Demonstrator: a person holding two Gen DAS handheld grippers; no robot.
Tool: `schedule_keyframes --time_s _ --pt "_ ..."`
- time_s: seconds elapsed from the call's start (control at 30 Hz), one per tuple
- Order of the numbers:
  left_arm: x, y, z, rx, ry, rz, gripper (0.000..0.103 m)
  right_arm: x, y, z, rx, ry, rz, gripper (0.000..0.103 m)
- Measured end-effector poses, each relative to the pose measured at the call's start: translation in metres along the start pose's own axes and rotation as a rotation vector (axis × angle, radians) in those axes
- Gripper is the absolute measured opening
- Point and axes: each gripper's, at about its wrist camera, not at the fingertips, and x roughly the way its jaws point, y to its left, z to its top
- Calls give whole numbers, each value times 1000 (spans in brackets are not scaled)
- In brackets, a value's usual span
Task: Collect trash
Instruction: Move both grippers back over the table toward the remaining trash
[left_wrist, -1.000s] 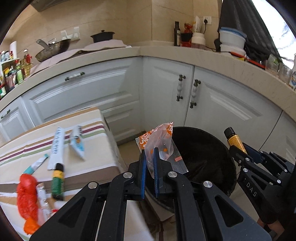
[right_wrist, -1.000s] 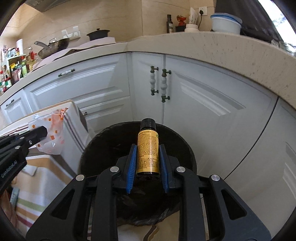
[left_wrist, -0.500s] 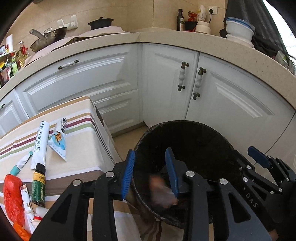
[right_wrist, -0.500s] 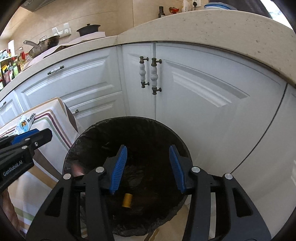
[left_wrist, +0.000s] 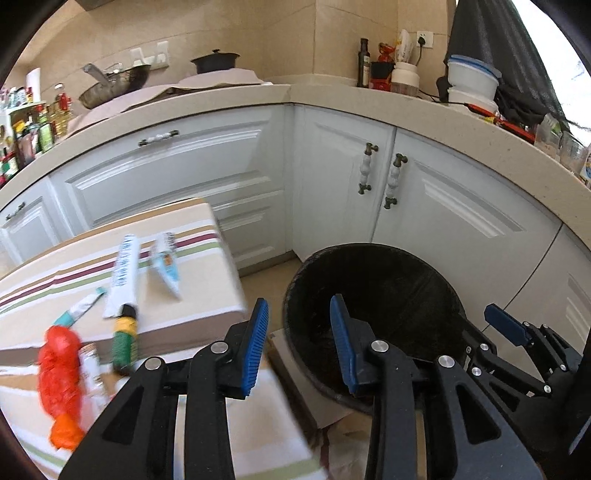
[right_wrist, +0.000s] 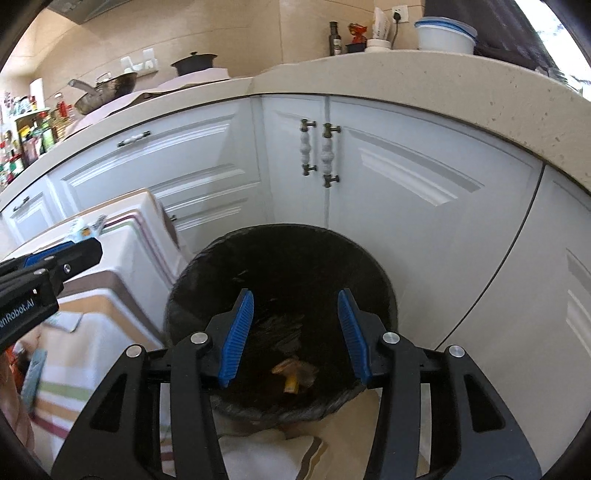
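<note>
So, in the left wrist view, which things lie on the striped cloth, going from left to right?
Red plastic bag → teal-tipped tube → green bottle → long white tube → small blue-and-white sachet. All lie on the striped cloth, left of the black trash bin.

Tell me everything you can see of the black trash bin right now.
The black trash bin is round, open-topped and lined with a dark crinkled bag. It stands upright on the floor in front of the white cabinet doors, beside the striped cloth. At its bottom lie a small yellow bottle and a crumpled wrapper. Both open grippers hover over it, touching nothing.
</note>
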Motion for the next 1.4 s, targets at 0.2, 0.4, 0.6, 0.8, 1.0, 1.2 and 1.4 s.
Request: schedule_keyframes --time_s 0.2,0.4,0.6,0.8,1.0,1.2,1.4 --pt "-30 27 -16 -29 -15 35 36 -25 25 -12 -25 -6 40 47" --pt "-63 57 -34 -49 -46 102 36 -48 55 -22 -52 -18 98 47" --pt "-85 93 -58 -83 -48 185 36 -63 90 -32 -104 -18 154 47" --pt "-100 132 -81 -136 -38 265 37 -71 125 -42 -160 -5 215 47" --pt "-110 172 -99 -203 -29 347 37 -77 159 -54 -211 17 275 47" --pt "-115 194 -114 -244 -12 380 37 -80 194 -69 -284 47 323 47" --pt "-117 205 -125 -267 -3 376 38 -75 211 -82 -323 85 317 47"
